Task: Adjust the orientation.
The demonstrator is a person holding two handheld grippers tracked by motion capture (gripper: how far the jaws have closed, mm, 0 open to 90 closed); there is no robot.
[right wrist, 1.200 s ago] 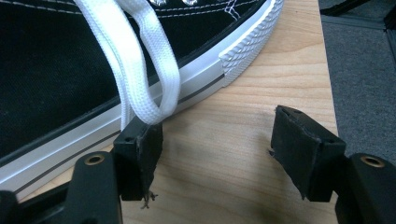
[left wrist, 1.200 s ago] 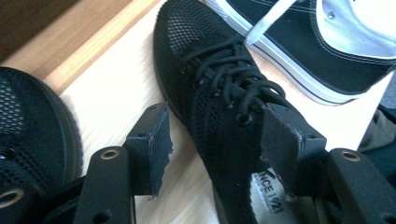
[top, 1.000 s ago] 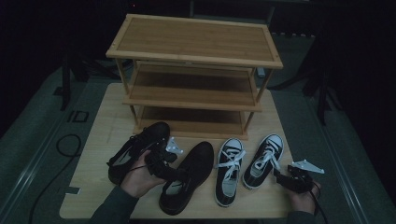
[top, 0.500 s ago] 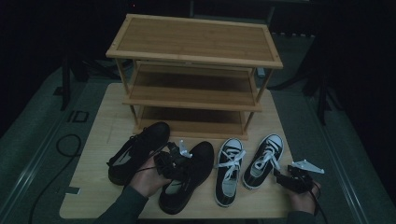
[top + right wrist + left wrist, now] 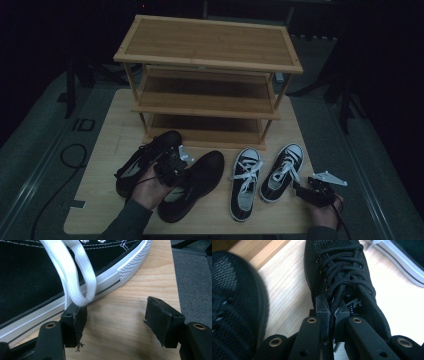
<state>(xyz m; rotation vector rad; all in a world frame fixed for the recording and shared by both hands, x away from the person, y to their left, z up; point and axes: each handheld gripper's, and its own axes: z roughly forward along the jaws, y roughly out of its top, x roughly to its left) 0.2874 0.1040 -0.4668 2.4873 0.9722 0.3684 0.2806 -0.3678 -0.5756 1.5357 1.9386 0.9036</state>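
Note:
Two black mesh shoes lie side by side on the wooden table [image 5: 105, 150]. My left gripper [image 5: 176, 172] sits over the right-hand one [image 5: 200, 175]. In the left gripper view its jaws [image 5: 332, 308] have just been closing and now pinch that black shoe [image 5: 337, 270] at the tongue, below the black laces. The other black shoe [image 5: 145, 157] [image 5: 234, 302] lies to the left. My right gripper [image 5: 300, 190] [image 5: 117, 311] rests open on the table beside a black-and-white sneaker [image 5: 282, 172] [image 5: 30, 277], with a white lace loop [image 5: 75, 272] hanging onto one fingertip.
A three-tier wooden shoe rack [image 5: 207, 75] stands at the back of the table, its shelves bare. A second black-and-white sneaker [image 5: 246, 182] lies between the black pair and the right sneaker. A cable [image 5: 70, 155] curls on the floor at the left.
The left hand shifted right, from between the black shoes onto the right-hand one, and its jaws came together on the tongue. The right hand stayed put.

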